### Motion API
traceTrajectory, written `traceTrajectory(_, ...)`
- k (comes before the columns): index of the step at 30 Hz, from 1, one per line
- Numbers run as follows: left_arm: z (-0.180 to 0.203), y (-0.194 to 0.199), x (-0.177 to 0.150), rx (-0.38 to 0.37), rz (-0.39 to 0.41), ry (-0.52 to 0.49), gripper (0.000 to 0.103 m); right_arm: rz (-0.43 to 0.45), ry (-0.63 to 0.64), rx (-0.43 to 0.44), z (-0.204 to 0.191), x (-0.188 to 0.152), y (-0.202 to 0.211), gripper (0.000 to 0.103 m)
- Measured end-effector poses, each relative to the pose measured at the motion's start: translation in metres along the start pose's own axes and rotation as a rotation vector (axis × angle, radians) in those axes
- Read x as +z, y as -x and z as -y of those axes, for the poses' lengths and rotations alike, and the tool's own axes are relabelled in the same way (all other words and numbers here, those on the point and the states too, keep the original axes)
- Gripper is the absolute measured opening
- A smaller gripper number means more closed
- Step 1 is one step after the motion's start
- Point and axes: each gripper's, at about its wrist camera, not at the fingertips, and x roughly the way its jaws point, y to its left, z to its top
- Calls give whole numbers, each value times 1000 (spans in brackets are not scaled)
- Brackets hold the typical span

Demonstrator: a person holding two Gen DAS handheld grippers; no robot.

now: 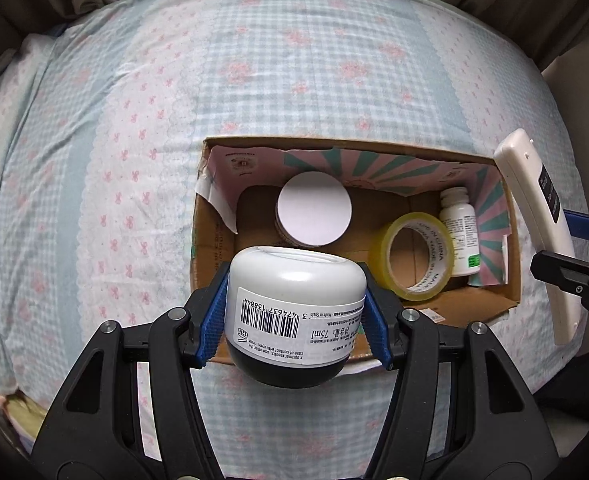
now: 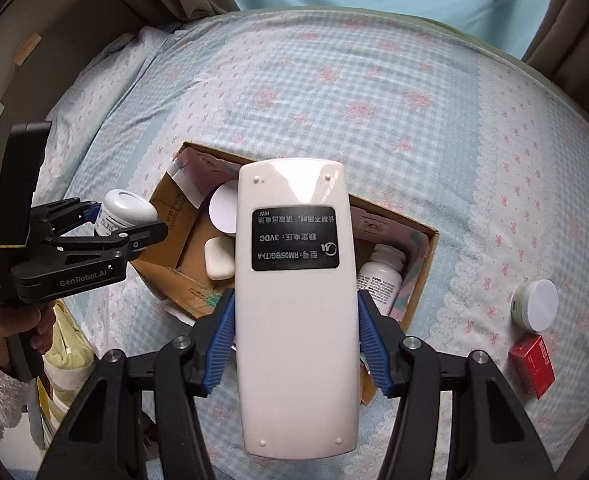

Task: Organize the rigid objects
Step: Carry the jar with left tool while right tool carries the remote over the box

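a soft bed (image 1: pixel 294 80) in blue gingham with pink flowers carries an open cardboard box (image 1: pixel 510 280). the right hand-held gripper (image 2: pixel 296 336) pinches a smooth white remote (image 2: pixel 296 300), back label reading "3vdc", above the box. the left hand-held gripper (image 1: pixel 296 320) pinches a rounded white jar (image 1: pixel 294 304) marked "75ml" over the box's near edge. inside lie a yellowish tape roll (image 1: pixel 412 256) and a small white bottle (image 1: pixel 460 232).

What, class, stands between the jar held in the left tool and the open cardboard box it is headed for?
Nothing visible blocks it. The jar hangs at the near edge of the box, whose top is open; bare floor lies just ahead, before the round white-lidded tin and tape roll.
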Motion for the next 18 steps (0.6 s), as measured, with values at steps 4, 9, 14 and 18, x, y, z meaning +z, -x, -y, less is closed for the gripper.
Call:
traceTrajectory(4, -4, -31, 4, 16, -47, -29, 55, -73, 68, -21, -7, 13, -33, 53)
traceTrajectory(9, 5, -65, 3, 54, -103, -119, 55, -151, 146, -51, -8, 21, -72, 53)
traceTrajectory(14, 13, -89, -4, 77, -146, -193, 55, -225, 159, -51, -5, 19, -101, 53)
traceTrajectory(18, 14, -99, -9, 83, -170, -212, 55, -255, 166, -55, -6, 16, -116, 53)
